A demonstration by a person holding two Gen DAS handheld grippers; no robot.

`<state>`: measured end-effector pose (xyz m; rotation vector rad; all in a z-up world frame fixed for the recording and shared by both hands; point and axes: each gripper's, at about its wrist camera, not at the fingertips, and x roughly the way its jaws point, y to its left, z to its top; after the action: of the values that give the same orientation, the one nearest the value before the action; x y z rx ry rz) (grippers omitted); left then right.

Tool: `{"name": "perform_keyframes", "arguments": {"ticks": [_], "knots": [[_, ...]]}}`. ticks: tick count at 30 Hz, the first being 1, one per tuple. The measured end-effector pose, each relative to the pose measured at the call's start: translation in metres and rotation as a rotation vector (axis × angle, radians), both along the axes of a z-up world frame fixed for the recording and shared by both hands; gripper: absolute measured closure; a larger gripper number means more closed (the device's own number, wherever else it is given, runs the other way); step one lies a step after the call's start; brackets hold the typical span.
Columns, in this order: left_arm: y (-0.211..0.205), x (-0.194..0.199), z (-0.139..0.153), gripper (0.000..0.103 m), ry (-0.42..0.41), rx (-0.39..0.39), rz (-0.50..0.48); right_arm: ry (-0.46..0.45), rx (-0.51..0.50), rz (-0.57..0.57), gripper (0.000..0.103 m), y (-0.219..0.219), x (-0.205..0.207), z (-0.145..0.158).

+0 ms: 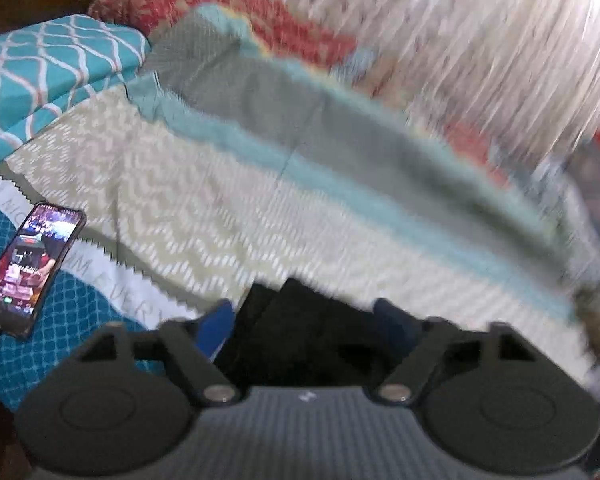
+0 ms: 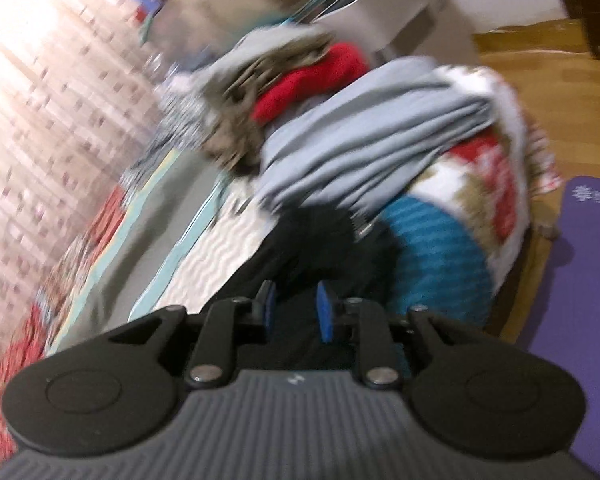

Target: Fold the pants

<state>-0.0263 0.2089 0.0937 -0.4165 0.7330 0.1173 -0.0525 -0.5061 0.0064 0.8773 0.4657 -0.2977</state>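
Note:
The black pants (image 1: 300, 320) lie on the patterned bedspread (image 1: 204, 208). In the left wrist view, my left gripper (image 1: 304, 320) has its blue pads wide apart, with black pants fabric bunched between and under them. In the right wrist view, the pants (image 2: 312, 248) stretch forward from my right gripper (image 2: 296, 312). Its blue pads stand a little apart with black fabric between them. Both views are blurred by motion, so contact with the cloth is unclear.
A lit phone (image 1: 32, 268) lies on the bed at left, next to a teal patterned pillow (image 1: 48, 64). A heap of clothes (image 2: 364, 136) sits ahead on the right. A white curtain (image 1: 480, 32) hangs behind. A purple mat (image 2: 572, 280) lies on the wooden floor.

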Motion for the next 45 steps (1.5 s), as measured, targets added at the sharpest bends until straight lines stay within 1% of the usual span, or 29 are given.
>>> {"name": "perform_keyframes", "arguments": {"ticks": [2,4,5,6,7,8,9,10,11,13,14,17,19,22,23,24,25,26,28,30,32,33,34,35,37,39,42,43,45], "knots": [[-0.018,-0.002,-0.010,0.039,0.042,0.063,-0.046,-0.008,0.028,0.085,0.076,0.020,0.009,-0.005],[-0.034,-0.006,-0.028,0.039,0.116,0.186,-0.073,-0.001,0.052,0.173,0.076,0.043,0.018,-0.012],[-0.039,-0.008,-0.045,0.039,0.183,0.246,-0.073,0.016,0.055,0.227,0.076,0.056,0.024,-0.018],[-0.041,-0.009,-0.060,0.038,0.243,0.272,-0.059,0.035,0.051,0.263,0.076,0.067,0.030,-0.023],[-0.038,-0.012,-0.079,0.036,0.292,0.252,-0.049,0.064,0.040,0.298,0.076,0.078,0.035,-0.030],[-0.039,-0.020,-0.086,0.035,0.258,0.254,-0.041,0.101,0.029,0.319,0.076,0.086,0.040,-0.039],[-0.043,-0.024,-0.084,0.035,0.240,0.283,-0.045,0.148,0.025,0.326,0.076,0.090,0.045,-0.049],[-0.046,-0.025,-0.079,0.035,0.240,0.302,-0.049,0.184,0.026,0.326,0.081,0.092,0.048,-0.058],[-0.047,-0.026,-0.074,0.035,0.239,0.305,-0.052,0.167,0.032,0.314,0.086,0.089,0.046,-0.062],[-0.045,-0.030,-0.058,0.035,0.218,0.299,-0.061,0.149,0.086,0.314,0.085,0.079,0.041,-0.060],[-0.040,-0.033,-0.046,0.035,0.189,0.297,-0.054,0.126,0.097,0.314,0.083,0.074,0.037,-0.056],[-0.028,-0.046,-0.012,0.034,0.076,0.281,0.005,0.056,0.039,0.258,0.077,0.055,0.013,-0.040],[-0.022,-0.047,0.008,0.034,0.012,0.266,0.060,0.023,0.030,0.178,0.076,0.033,-0.005,-0.036],[-0.025,-0.034,0.020,0.034,-0.044,0.219,0.043,0.019,0.041,0.044,0.074,0.001,-0.023,-0.038],[-0.029,-0.027,0.020,0.034,-0.043,0.219,0.026,0.016,0.045,0.010,0.068,-0.007,-0.026,-0.039],[-0.038,-0.017,0.017,0.034,-0.033,0.219,0.000,0.008,0.045,-0.026,0.063,-0.015,-0.029,-0.039],[-0.047,-0.010,0.013,0.033,-0.026,0.213,-0.033,0.000,0.046,-0.058,0.050,-0.022,-0.030,-0.040],[-0.057,-0.006,0.008,0.032,-0.022,0.207,-0.066,-0.011,0.047,-0.086,0.044,-0.024,-0.028,-0.040],[-0.075,0.008,-0.009,0.032,0.005,0.209,-0.127,-0.042,0.047,-0.111,0.044,-0.029,-0.024,-0.043],[-0.090,0.018,-0.030,0.032,0.059,0.206,-0.165,-0.055,0.037,-0.120,0.044,-0.035,-0.017,-0.046],[-0.099,0.026,-0.058,0.032,0.147,0.254,-0.165,-0.054,0.027,-0.125,0.044,-0.040,-0.009,-0.052],[-0.104,0.029,-0.074,0.032,0.211,0.297,-0.156,-0.057,0.020,-0.136,0.044,-0.044,-0.006,-0.056],[-0.107,0.029,-0.083,0.032,0.233,0.323,-0.161,-0.062,0.016,-0.148,0.044,-0.047,-0.004,-0.060],[-0.111,0.027,-0.085,0.031,0.216,0.352,-0.165,-0.066,0.016,-0.156,0.044,-0.050,-0.002,-0.064],[-0.118,0.029,-0.082,0.031,0.228,0.396,-0.173,-0.070,0.030,-0.152,0.045,-0.053,0.004,-0.069],[-0.116,0.034,-0.078,0.030,0.255,0.372,-0.160,-0.071,0.020,-0.141,0.048,-0.054,0.013,-0.072],[-0.110,0.039,-0.076,0.027,0.275,0.333,-0.151,-0.061,-0.018,-0.130,0.061,-0.053,0.024,-0.073],[-0.110,0.040,-0.076,0.027,0.279,0.334,-0.148,-0.059,-0.021,-0.123,0.075,-0.054,0.026,-0.073],[-0.111,0.038,-0.074,0.027,0.281,0.338,-0.140,-0.063,-0.014,-0.121,0.081,-0.053,0.025,-0.070]]}}
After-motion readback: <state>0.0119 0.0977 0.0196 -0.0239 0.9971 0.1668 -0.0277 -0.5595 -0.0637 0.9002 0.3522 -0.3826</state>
